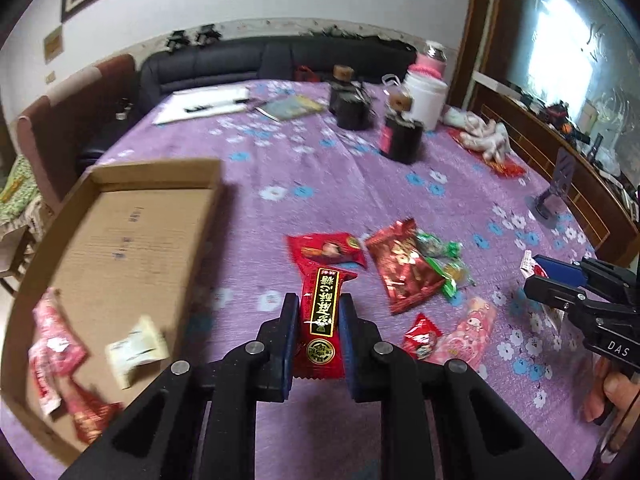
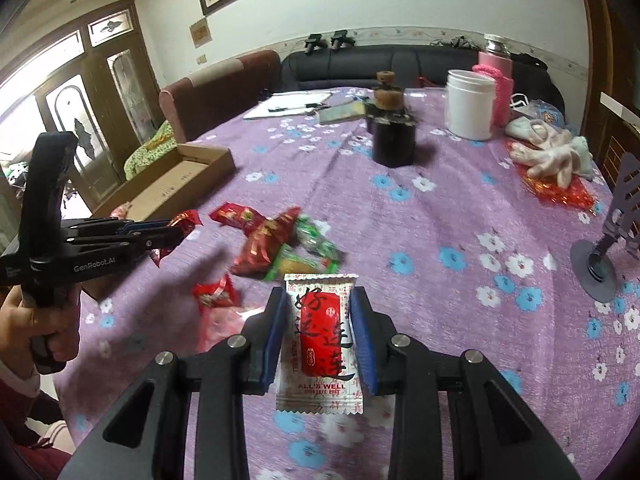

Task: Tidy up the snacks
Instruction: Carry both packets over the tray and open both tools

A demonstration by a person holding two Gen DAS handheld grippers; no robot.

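Progress check, as I read it from both wrist views: the job is partly done. The cardboard tray (image 1: 132,240) already holds a few items at its near end, a pink-and-white packet (image 1: 54,350), a pale wrapped sweet (image 1: 136,350) and a red wrapper (image 1: 94,414); most of its floor is bare.

My left gripper (image 1: 318,332) is clamped on a red sesame-candy packet (image 1: 322,320), lifted just beside the tray. My right gripper (image 2: 320,336) grips a white-and-red packet marked "ALL'S WELL" (image 2: 320,344), held above the purple floral tablecloth (image 2: 440,220).

Outstanding: a loose pile on the cloth, including a large red packet (image 1: 402,266), green-wrapped sweets (image 1: 444,260), a small red packet (image 1: 420,334) and a pink cartoon packet (image 1: 468,330). I judge roughly half remains.
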